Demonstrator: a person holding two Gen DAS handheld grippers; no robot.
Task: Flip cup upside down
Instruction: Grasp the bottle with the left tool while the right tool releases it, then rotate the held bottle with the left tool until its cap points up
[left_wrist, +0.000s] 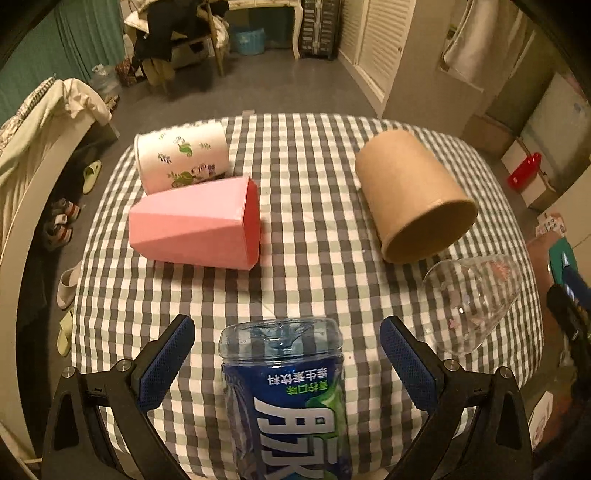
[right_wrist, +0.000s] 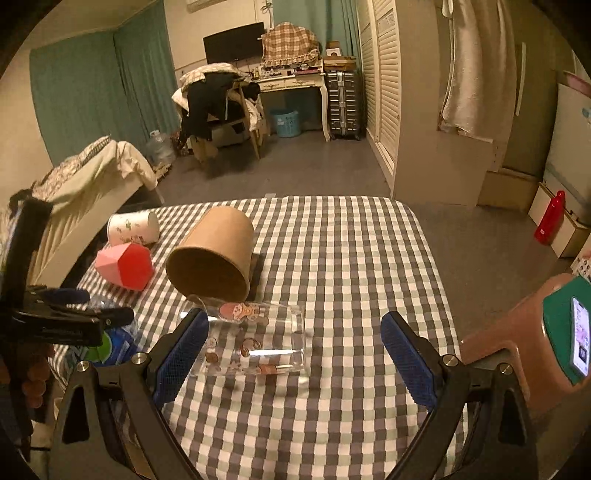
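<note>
Several cups lie on their sides on the checked tablecloth (left_wrist: 303, 236): a pink faceted cup (left_wrist: 195, 225), a white floral paper cup (left_wrist: 181, 158), a brown paper cup (left_wrist: 413, 195) and a clear glass with cartoon prints (left_wrist: 472, 299). A blue-labelled plastic bottle (left_wrist: 284, 398) stands bottom-up between the open fingers of my left gripper (left_wrist: 286, 354), untouched by the pads. My right gripper (right_wrist: 293, 350) is open, with the clear glass (right_wrist: 255, 339) lying between its fingers, near the left pad. The brown cup (right_wrist: 214, 254), pink cup (right_wrist: 125, 266) and white cup (right_wrist: 133, 227) lie beyond it.
A bed (right_wrist: 81, 184) runs along the table's left side, with shoes (left_wrist: 62, 221) on the floor. A brown stool with a phone (right_wrist: 535, 332) stands to the right. A red bottle (right_wrist: 550, 218), wardrobe, chair and desk are farther off.
</note>
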